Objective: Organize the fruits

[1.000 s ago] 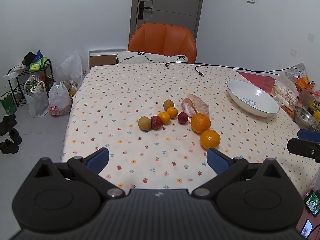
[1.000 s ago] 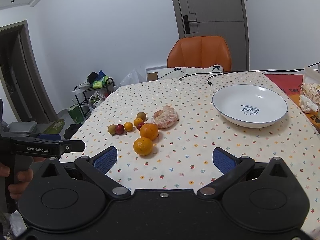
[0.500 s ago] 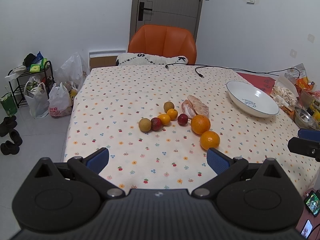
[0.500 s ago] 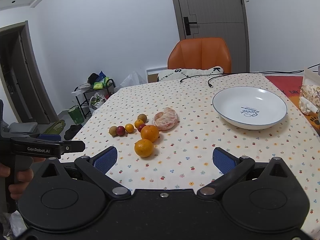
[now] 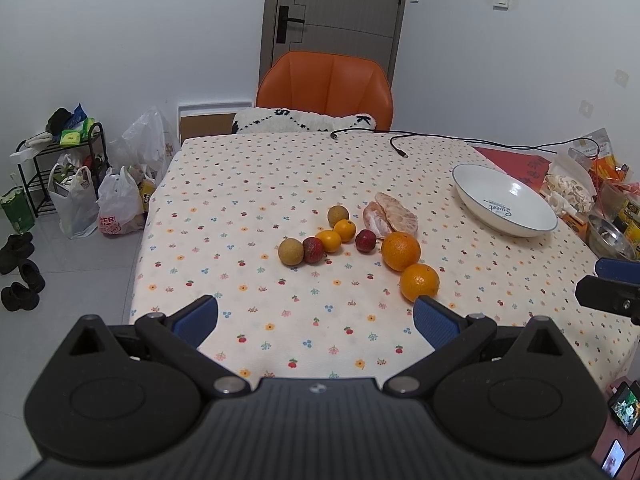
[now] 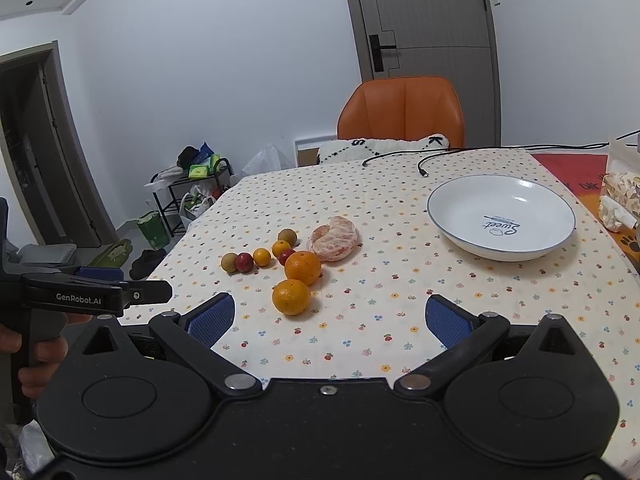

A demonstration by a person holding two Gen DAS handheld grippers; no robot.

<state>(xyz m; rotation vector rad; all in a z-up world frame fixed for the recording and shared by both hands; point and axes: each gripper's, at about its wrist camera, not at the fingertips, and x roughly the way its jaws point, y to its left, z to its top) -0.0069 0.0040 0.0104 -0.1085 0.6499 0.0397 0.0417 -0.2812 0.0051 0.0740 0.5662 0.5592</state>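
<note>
Left wrist view: The left gripper [image 5: 316,318] is wide apart and holds nothing. It hangs over the near edge of the table [image 5: 248,184], which has a cloth with little flowers. The fruits lie in a bunch in the middle of the table, at 12 o'clock from the gripper. There are two big oranges. The near orange [image 5: 419,282] sits just past the right finger tip, and the far orange [image 5: 400,251] touches it at its 11 o'clock side. A peeled orange [image 5: 390,220] lies behind them. A small red fruit [image 5: 365,241] sits just left of the far orange. More to the left, two small yellow-orange fruits [image 5: 337,235] touch each other. A brown round fruit [image 5: 338,215] is behind them. Another red fruit [image 5: 313,249] and a second brown fruit [image 5: 291,251] touch at the left end. A white bowl [image 5: 472,196] is empty, at 2 o'clock, well apart from the fruits. An orange chair [image 5: 324,88] stands at the far side of the table.

Right wrist view: The right gripper [image 6: 330,318] is wide apart too, with nothing in it. It is over the near edge of the table. The fruits lie at 11 o'clock. The near orange is just past the left finger tip. The white bowl is at 1 o'clock, away from the fruits. At 9 o'clock a hand [image 6: 38,354] holds the other gripper's handle.
</note>
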